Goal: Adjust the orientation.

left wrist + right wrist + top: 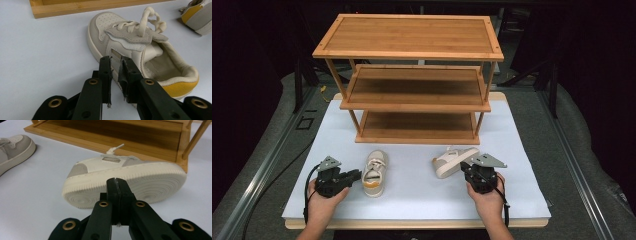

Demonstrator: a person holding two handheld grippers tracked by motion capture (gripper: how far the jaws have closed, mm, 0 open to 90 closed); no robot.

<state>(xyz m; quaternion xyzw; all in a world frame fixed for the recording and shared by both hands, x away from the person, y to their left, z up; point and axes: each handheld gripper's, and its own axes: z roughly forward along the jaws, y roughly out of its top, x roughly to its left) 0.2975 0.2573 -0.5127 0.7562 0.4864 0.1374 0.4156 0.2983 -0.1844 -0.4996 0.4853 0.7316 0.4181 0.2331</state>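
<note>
Two cream and grey sneakers with yellow heels lie on the white tabletop (412, 195). The left sneaker (374, 172) stands upright, toe toward the shelf. My left gripper (357, 175) points at its side; in the left gripper view its jaws (116, 61) stand a narrow gap apart, open, just short of the left sneaker (140, 50), with nothing pinched. The right sneaker (455, 160) lies tipped on its side. In the right gripper view my right gripper (117, 181) is shut, empty, right in front of the ribbed sole of the right sneaker (150, 180).
A three-tier bamboo shoe rack (412, 100) stands at the back of the tabletop, its bottom shelf (125, 135) just behind the tipped sneaker. Dark floor and metal rails (272, 155) flank the table. A hand holds each gripper near the front edge.
</note>
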